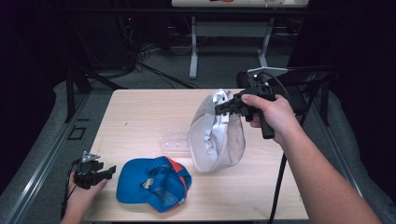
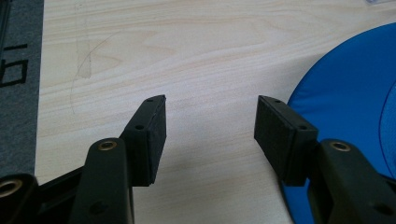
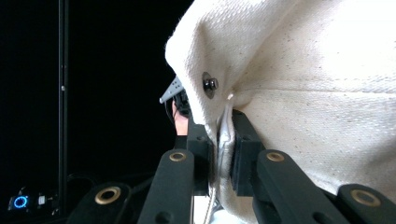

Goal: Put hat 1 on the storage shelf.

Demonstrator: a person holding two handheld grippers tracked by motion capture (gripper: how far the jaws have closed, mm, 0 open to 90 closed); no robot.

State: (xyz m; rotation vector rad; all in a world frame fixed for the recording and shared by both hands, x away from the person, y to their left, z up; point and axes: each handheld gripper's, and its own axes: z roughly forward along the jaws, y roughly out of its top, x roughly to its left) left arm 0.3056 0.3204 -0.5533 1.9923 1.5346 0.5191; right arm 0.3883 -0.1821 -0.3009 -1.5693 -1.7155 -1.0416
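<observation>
A cream-white cap [image 1: 217, 135] hangs above the table's middle, pinched at its rim by my right gripper [image 1: 223, 108], which is shut on it. In the right gripper view both pads clamp the cap's fabric edge [image 3: 224, 144], and the cap's cloth [image 3: 303, 79] covers most of that view. A blue cap with orange trim [image 1: 154, 182] lies upside down on the table near the front edge. My left gripper [image 1: 105, 172] rests at the table's front left corner, open, with bare wood between its pads; the blue cap's brim [image 2: 345, 102] lies just beyond its right pad [image 2: 275, 135].
A clear plastic piece [image 1: 175, 142] lies on the wooden table [image 1: 140, 116] behind the blue cap. Grey floor and a metal rail [image 1: 42, 154] run along the left. A second table's legs [image 1: 194, 46] stand behind, with cables on the floor.
</observation>
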